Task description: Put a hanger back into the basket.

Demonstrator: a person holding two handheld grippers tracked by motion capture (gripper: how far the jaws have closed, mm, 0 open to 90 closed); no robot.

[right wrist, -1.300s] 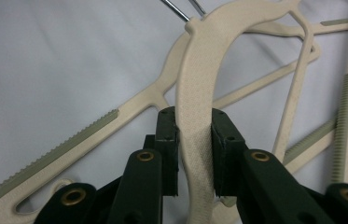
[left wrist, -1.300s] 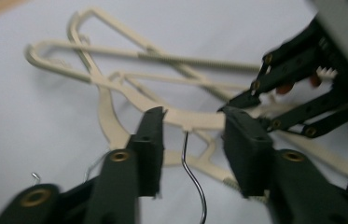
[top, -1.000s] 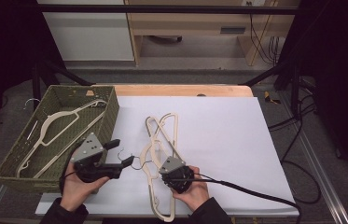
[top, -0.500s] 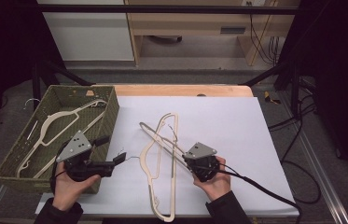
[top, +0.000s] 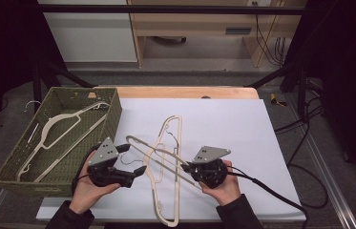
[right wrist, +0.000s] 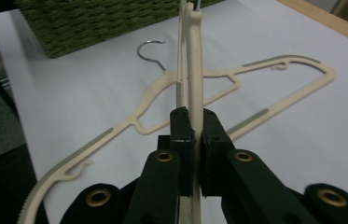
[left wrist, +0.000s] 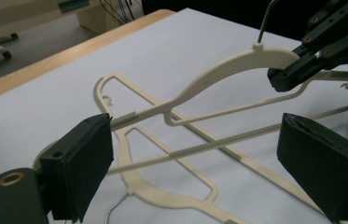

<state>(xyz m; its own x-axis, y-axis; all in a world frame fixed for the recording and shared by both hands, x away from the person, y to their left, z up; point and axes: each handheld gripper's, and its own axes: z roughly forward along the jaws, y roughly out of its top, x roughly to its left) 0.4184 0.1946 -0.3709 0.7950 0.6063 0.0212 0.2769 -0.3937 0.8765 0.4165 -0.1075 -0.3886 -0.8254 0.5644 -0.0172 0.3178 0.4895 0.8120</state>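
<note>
Hanger (top: pixel 159 155) pinched in right hand-held gripper (top: pixel 188 168), raised off the table (top: pixel 242 129).

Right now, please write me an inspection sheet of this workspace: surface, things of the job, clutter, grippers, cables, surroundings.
Surface: white sheet over a wooden table.
Job's things: one cream plastic hanger lifted in the right gripper; a second cream hanger flat on the sheet; a third in the green woven basket at the left.
Clutter: nothing seen.
Grippers: right gripper shut on the lifted hanger; left gripper open, its jaws have just been opening, with the lifted hanger's bar between them, untouched.
Cables: black cable trails from the right gripper; more on the floor at right.
Surroundings: dark frame, pale wooden furniture behind.
</note>
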